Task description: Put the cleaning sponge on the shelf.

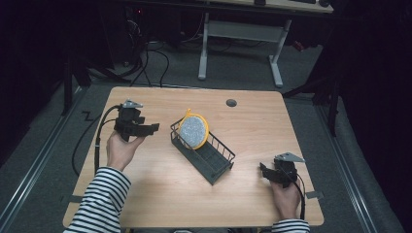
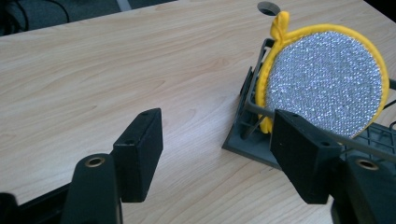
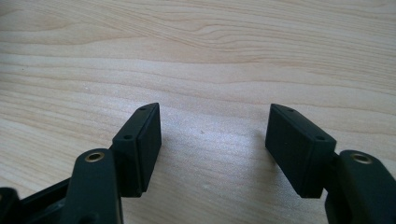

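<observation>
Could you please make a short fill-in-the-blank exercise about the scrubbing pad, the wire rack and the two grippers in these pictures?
1. The round silver scrubbing pad has a rim coloured ____.
2. The pad stands on edge inside the dark wire ____, near the middle of the wooden table.
3. The jaws of the left gripper are ____, with nothing between them.
4. The right gripper has only bare ____ between its open jaws.

Missing words: yellow; rack; open; table

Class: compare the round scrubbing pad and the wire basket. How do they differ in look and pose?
The scrubbing pad is a silvery disc with a yellow rim; the wire basket is dark, rectangular and open-meshed. The pad stands on edge, leaning at one end; the basket lies flat on the table. Neither is held.
</observation>
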Demonstrator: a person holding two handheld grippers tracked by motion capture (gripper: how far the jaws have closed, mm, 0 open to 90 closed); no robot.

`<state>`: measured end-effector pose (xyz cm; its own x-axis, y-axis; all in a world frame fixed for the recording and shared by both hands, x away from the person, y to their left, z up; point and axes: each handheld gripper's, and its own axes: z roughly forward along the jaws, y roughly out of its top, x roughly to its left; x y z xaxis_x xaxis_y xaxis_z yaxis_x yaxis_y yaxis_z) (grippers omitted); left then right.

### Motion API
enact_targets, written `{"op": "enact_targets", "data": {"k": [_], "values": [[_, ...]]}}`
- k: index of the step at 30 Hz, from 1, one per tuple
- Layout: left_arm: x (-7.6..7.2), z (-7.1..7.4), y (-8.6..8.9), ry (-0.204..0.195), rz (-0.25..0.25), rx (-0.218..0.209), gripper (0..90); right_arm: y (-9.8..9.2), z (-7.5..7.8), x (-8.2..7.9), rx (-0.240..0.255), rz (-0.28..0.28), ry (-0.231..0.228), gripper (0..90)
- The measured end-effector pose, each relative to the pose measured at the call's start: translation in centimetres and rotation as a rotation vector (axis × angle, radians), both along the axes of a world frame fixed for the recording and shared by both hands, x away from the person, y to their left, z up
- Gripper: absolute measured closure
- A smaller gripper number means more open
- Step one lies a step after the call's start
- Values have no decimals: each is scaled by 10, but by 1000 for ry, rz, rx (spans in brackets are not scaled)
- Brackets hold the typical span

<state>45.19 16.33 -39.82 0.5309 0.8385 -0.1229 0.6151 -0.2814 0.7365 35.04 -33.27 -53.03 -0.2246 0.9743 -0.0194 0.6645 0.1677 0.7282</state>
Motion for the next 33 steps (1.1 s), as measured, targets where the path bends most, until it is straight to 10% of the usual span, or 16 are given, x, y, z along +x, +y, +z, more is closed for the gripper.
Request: {"op": "enact_targets", "data": {"k": [9,33], "values": [[-16,-7,19,20,24,-72,348,0,0,0,0,0,1,360],[-52,-42,67,55,138,-83,336,0,0,0,-2,2,0,355]]}}
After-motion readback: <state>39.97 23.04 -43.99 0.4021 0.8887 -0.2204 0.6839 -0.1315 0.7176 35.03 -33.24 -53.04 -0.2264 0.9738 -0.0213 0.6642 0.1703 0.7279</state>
